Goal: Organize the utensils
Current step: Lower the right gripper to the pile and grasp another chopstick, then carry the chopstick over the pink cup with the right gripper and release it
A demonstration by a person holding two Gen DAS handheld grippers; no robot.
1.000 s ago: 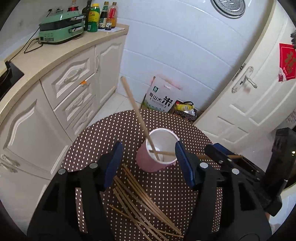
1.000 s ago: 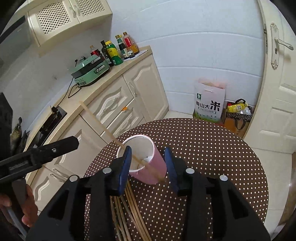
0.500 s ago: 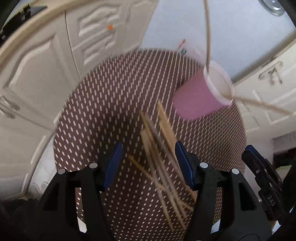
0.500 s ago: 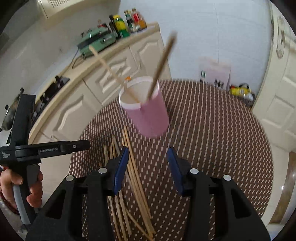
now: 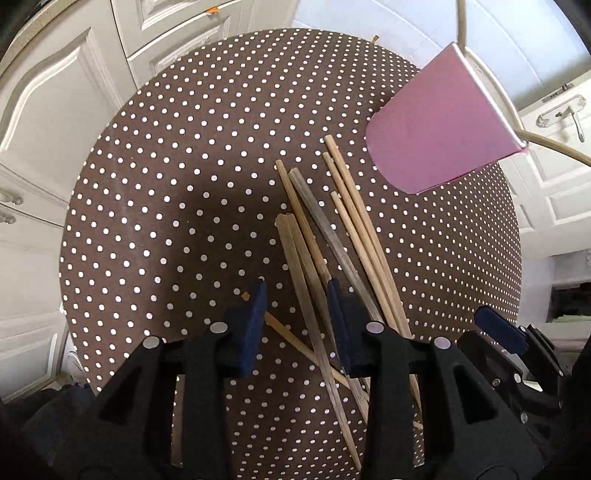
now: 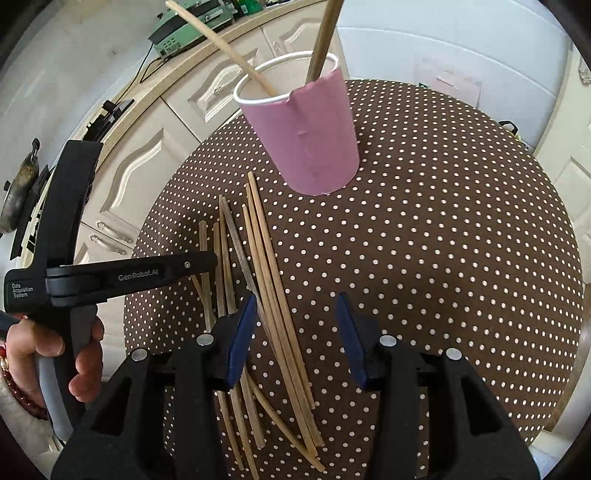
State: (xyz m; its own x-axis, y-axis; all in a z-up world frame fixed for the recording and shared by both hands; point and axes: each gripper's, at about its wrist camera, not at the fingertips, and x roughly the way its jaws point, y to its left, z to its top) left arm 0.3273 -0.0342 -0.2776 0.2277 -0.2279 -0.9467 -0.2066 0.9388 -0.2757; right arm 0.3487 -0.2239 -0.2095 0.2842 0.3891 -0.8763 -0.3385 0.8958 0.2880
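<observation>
Your loose chopsticks (image 6: 258, 280) lie in a rough bundle on the round polka-dot tabletop (image 6: 443, 240), their far ends fanned out just short of the pink paper cup (image 6: 314, 136). One thin stick crosses under the others near the close end of the pile. The cup stands upright on the tabletop beyond the pile, and two chopsticks (image 6: 321, 40) lean out of it, one toward the cabinets and one nearly upright.

Your left hand-held gripper (image 5: 295, 306) hangs low over the pile with its jaws parted around a couple of sticks, gripping nothing. Your right hand-held gripper (image 6: 293, 325) sits wide apart and empty above the near end of the bundle, its left pad over the sticks.

From the right wrist view, your left hand (image 6: 55, 350) shows wrapped round the other gripper's handle. White cabinets (image 6: 147, 155) curve behind the tabletop, with a green appliance (image 6: 181, 33) on the counter.
</observation>
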